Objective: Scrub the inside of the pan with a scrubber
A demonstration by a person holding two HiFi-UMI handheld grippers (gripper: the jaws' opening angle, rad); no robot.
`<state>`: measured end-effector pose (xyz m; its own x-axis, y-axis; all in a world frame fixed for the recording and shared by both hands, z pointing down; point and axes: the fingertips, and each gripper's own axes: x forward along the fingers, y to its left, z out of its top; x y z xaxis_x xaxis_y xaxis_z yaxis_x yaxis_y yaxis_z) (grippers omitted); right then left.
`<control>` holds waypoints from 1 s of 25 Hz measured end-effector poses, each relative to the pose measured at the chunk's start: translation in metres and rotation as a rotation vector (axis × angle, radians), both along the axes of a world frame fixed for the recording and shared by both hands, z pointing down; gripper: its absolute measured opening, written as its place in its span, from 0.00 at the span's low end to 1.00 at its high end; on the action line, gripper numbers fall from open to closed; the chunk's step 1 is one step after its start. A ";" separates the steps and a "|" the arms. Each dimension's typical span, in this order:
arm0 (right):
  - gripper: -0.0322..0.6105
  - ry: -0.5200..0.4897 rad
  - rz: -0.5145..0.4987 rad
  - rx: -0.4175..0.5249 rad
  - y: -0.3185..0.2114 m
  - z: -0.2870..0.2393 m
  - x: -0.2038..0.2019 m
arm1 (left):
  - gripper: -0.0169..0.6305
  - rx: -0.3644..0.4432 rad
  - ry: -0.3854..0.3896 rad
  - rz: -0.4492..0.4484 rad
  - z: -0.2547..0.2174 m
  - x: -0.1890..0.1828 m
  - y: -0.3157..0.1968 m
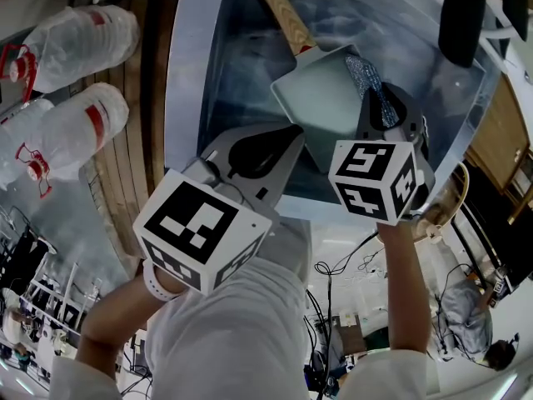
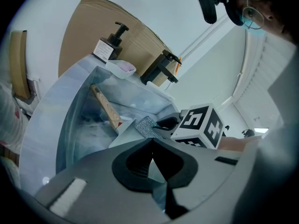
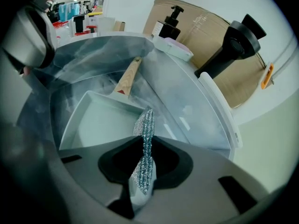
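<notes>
- Left gripper [image 1: 287, 138]: grey plastic shell, black padding lining its jaws, and a white cube with black square markers [image 1: 200, 233].
- Right gripper [image 1: 380, 105]: same grey shell, black padding, own marker cube [image 1: 372, 179].
- White short-sleeved top [image 1: 225, 336]; white wristband [image 1: 155, 283].

Pan [image 1: 325, 98] lies in the sink [image 1: 187, 73], scrubber [image 1: 364, 75] at its right rim, bottles [image 1: 83, 127] left outside
</notes>
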<state>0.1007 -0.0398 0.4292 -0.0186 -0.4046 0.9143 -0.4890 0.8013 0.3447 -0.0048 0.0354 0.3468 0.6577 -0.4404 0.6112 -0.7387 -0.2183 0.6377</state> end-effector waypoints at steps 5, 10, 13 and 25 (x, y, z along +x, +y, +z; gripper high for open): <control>0.14 0.021 0.028 0.000 0.004 0.002 0.007 | 0.03 0.001 0.001 -0.004 -0.001 -0.004 0.000; 0.14 -0.005 0.030 -0.002 -0.007 0.000 -0.005 | 0.03 -0.005 0.001 0.000 -0.001 -0.005 0.000; 0.14 -0.019 0.001 -0.004 -0.013 0.001 -0.015 | 0.03 -0.008 0.002 0.001 0.000 -0.005 0.001; 0.14 -0.136 -0.180 -0.099 0.006 -0.001 -0.036 | 0.03 -0.012 0.009 0.009 0.002 0.000 0.000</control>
